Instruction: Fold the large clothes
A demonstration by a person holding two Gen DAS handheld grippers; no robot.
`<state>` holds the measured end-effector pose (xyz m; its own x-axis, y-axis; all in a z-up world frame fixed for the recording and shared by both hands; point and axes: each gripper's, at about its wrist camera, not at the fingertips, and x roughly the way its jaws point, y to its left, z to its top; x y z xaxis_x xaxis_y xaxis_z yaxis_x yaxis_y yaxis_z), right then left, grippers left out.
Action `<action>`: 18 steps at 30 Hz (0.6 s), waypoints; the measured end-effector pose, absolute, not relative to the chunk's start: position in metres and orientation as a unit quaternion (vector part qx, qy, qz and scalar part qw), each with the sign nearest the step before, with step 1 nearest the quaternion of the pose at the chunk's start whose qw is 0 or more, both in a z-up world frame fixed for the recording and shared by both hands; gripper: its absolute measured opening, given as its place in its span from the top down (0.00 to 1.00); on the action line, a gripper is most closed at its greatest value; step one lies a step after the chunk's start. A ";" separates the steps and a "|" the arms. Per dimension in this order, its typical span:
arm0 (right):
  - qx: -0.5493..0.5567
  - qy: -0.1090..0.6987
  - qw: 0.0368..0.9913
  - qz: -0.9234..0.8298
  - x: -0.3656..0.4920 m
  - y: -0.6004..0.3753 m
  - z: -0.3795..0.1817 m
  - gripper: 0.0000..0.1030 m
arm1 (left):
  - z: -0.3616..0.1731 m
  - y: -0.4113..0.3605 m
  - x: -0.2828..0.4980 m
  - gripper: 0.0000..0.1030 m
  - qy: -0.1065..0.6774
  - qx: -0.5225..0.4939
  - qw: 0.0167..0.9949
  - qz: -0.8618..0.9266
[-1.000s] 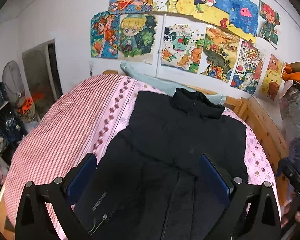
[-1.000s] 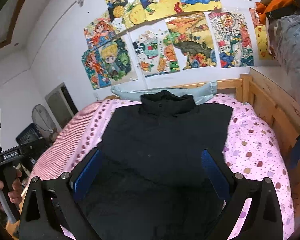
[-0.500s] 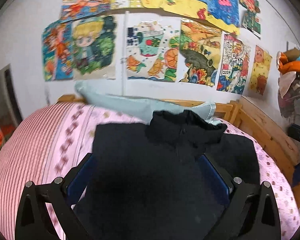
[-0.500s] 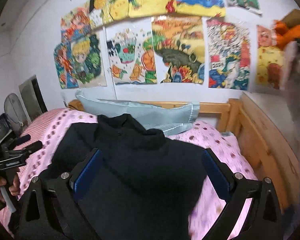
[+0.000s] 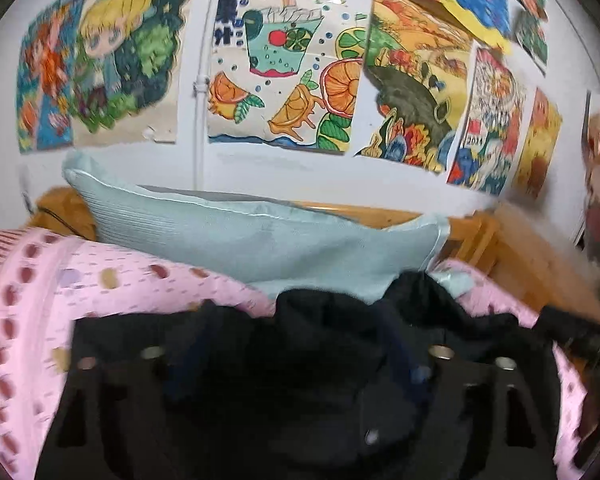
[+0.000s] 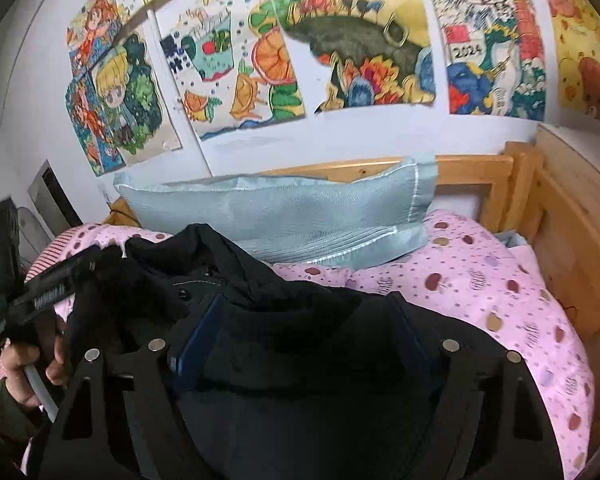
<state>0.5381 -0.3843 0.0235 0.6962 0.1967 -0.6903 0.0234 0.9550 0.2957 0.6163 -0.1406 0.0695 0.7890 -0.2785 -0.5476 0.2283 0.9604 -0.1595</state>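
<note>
Left tongs (image 5: 296,344) closing in around the collar of the black jacket (image 6: 300,340), flat on the pink bed (image 6: 480,264), collar toward the pillow (image 6: 280,208). Right tongs (image 6: 304,328) narrowing over the shoulder, not visibly pinching yet.

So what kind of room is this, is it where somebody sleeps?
Most likely a bedroom, maybe a child's. There is a wooden bed frame with a pink dotted bedspread, a pale blue pillow at its head, and bright hand-coloured drawings stuck on the wall above.
</note>
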 end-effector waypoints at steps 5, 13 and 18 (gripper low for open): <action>0.128 0.415 0.901 0.028 0.561 -0.370 0.001 0.67 | 0.051 -0.151 0.633 0.89 0.319 -0.019 0.937 -0.142; 0.154 0.340 0.927 0.034 0.510 -0.370 0.015 0.95 | 0.059 -0.114 0.585 0.95 0.297 -0.052 0.942 -0.148; 0.136 0.300 0.942 0.061 0.444 -0.371 0.027 0.97 | 0.063 -0.103 0.522 0.96 0.266 0.016 0.951 -0.155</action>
